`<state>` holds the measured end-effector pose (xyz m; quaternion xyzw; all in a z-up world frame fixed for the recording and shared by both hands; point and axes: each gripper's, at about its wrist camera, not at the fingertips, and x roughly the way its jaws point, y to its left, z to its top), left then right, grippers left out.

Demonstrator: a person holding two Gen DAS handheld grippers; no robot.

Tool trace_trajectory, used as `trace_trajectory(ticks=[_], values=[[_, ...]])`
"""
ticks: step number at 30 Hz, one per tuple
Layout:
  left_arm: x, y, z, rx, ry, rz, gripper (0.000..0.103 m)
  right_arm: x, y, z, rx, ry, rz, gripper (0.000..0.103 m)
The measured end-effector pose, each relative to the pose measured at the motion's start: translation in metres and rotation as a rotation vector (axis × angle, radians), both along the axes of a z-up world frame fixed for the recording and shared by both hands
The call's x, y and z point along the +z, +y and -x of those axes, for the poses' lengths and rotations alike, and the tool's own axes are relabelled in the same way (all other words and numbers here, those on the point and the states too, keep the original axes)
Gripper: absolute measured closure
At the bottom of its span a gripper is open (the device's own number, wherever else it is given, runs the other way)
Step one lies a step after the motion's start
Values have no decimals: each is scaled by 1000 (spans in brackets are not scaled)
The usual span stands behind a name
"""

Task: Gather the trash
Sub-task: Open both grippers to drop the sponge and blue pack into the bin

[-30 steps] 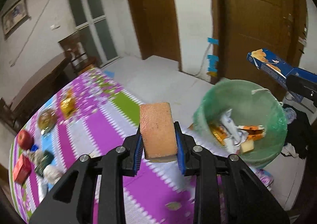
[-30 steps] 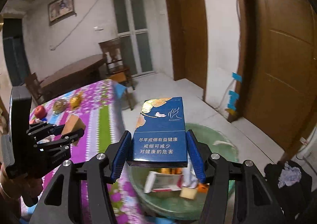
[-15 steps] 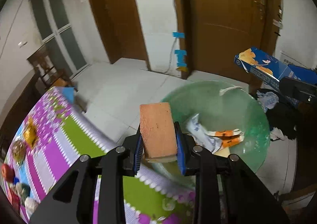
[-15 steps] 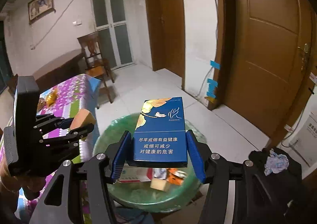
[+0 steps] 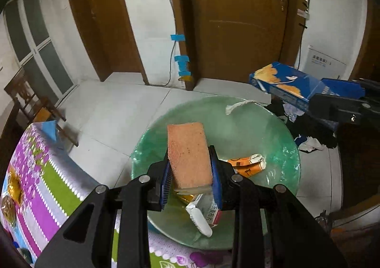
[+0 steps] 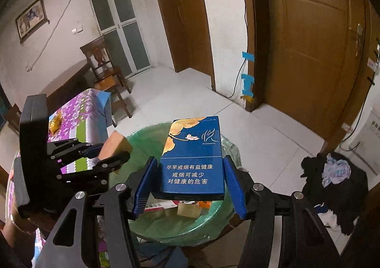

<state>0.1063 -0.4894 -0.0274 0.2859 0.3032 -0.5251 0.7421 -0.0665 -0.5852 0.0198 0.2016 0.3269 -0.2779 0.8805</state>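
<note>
Now both held items [image 5: 188,156] [image 6: 193,158] hang over the bin [image 5: 280,139], not the table.

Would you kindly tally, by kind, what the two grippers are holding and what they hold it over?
Orange sponge block, in the left gripper: 1
Blue cigarette carton, in the right gripper: 1
Green-lined trash bin beneath both: 1
Total: 3

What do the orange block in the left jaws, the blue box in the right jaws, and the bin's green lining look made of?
Orange block: likely sponge or foam, matte, pitted surface. Blue box: printed card, smooth with slight sheen, crisp edges. Green lining: thin plastic bag, translucent, crinkled and glossy.
</note>
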Motion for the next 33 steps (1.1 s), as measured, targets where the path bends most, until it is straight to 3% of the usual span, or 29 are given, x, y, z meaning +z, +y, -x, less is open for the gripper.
trace_trajectory(ticks=[19,21,23,33], values=[[-18,-8,-7,-23,43,-35,76,-34,-6,-22,7,17,-79,45],[-19,-7,-9,-26,35,-35,74,-38,-6,-27,16,18,-82,44],[-22,-7,-13,-10,25,-46,52,-42,-7,-31,4,28,-88,32],[-23,3,-18,25,39,-33,52,-61,-16,-33,-13,47,-119,34]])
